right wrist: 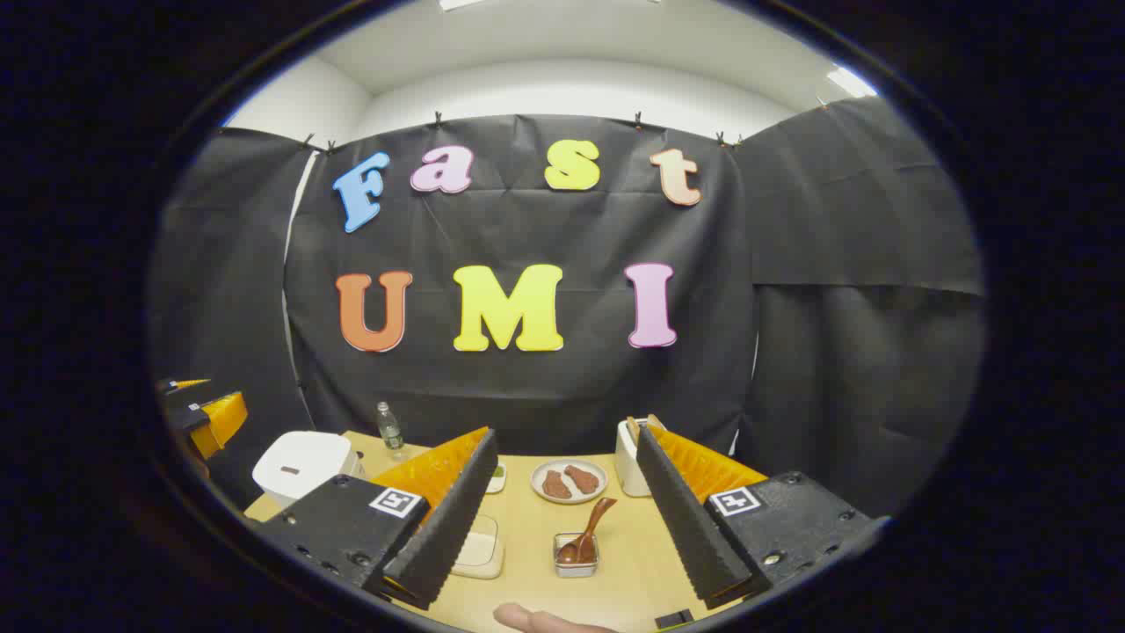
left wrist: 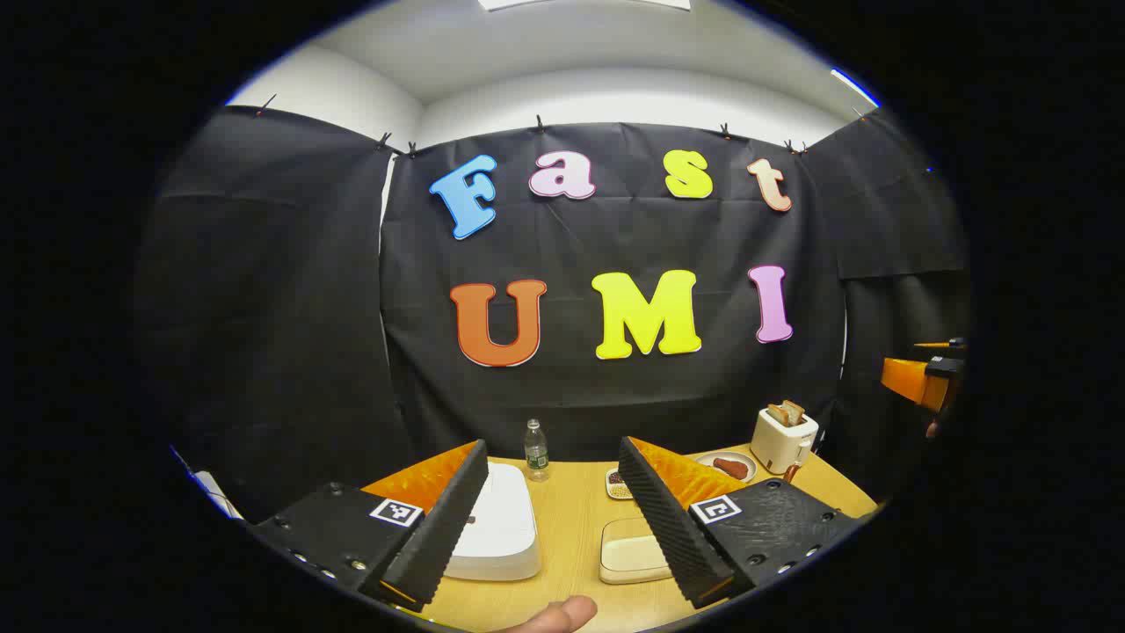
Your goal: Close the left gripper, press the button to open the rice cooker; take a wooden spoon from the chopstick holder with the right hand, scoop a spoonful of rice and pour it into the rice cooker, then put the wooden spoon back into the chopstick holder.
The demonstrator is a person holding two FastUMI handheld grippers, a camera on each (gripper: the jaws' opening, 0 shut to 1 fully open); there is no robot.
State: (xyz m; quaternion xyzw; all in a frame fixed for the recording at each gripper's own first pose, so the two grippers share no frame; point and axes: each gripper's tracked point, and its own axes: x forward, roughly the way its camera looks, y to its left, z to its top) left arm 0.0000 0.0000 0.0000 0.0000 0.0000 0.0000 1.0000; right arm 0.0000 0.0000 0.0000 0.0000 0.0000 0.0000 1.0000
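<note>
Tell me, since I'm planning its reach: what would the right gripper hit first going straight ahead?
Probably the small container with the wooden spoon, low between the open right gripper fingers; the plate lies beyond. Depth is unclear.

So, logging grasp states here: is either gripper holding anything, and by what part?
Nothing is held. The left gripper and right gripper are both open, with only the table between their fingers.

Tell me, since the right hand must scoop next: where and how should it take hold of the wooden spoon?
Grip the wooden spoon by its upper handle, probably from above and the near side: its bowl sits down in the small square container, while the handle leans up and away, free. The right gripper is open.
</note>
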